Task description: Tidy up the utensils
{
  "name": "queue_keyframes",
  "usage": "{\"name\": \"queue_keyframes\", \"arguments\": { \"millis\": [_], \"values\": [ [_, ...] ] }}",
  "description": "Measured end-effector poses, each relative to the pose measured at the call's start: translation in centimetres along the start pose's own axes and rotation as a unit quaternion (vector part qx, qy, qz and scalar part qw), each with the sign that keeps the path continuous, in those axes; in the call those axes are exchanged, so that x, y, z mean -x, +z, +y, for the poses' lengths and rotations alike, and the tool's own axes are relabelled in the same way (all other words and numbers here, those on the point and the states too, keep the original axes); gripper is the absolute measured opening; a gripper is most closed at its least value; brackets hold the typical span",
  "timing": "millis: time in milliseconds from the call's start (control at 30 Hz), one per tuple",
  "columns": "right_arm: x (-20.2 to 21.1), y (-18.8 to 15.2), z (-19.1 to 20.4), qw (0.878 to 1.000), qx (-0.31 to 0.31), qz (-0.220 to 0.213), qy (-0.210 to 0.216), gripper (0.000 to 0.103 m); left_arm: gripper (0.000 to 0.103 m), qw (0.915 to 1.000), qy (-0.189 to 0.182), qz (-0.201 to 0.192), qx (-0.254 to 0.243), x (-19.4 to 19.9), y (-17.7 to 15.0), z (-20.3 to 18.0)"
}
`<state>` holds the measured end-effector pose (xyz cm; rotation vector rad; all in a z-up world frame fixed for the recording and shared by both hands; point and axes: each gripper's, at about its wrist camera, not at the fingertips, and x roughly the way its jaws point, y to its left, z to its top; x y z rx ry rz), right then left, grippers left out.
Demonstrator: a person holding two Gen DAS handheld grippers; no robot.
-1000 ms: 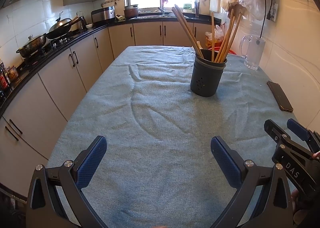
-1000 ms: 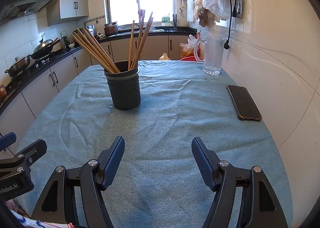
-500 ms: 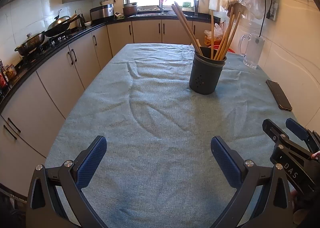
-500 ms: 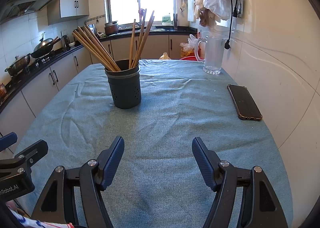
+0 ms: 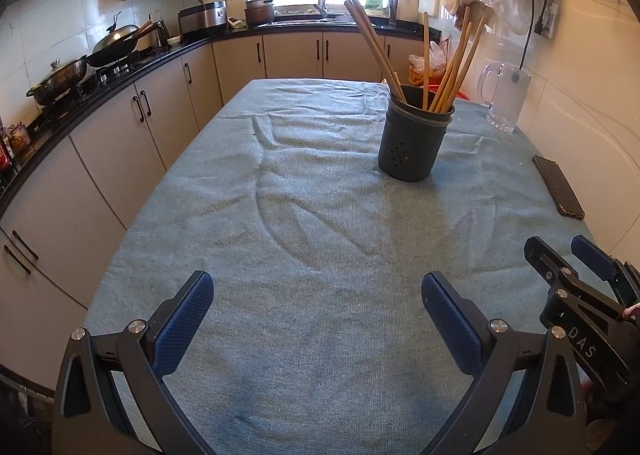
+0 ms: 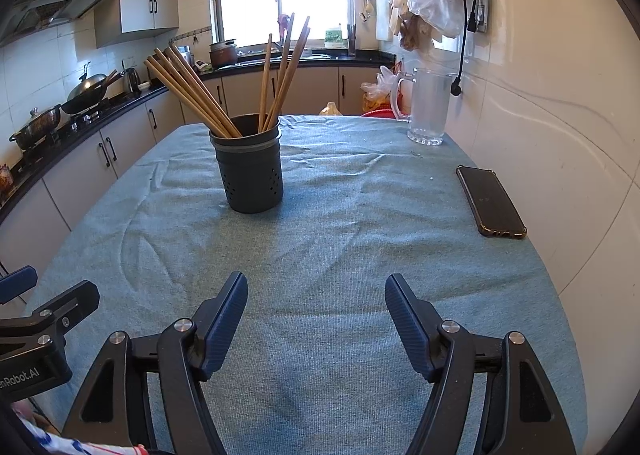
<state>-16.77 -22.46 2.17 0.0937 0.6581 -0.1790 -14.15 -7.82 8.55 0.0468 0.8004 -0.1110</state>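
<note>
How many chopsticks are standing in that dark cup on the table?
7, as far as I can tell. Four chopsticks lean left in a fan, three chopsticks stand nearer upright at the right side of the dark cup. Overlapping sticks may hide another.

Wooden chopsticks (image 6: 192, 95) are leaning splayed inside a dark, perforated holder (image 6: 250, 171), which is standing upright on the blue-cloth table (image 6: 360, 255).
</note>
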Motion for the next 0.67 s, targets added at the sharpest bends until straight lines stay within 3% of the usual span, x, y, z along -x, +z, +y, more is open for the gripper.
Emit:
{"name": "queue_keyframes", "arguments": {
  "millis": [667],
  "values": [
    [-0.5, -0.1, -0.1, 1.000, 0.003, 0.012, 0.001, 0.076, 0.103, 0.9996, -0.016, 0.022, 0.002, -1.2, 0.0, 0.3]
  ]
}}
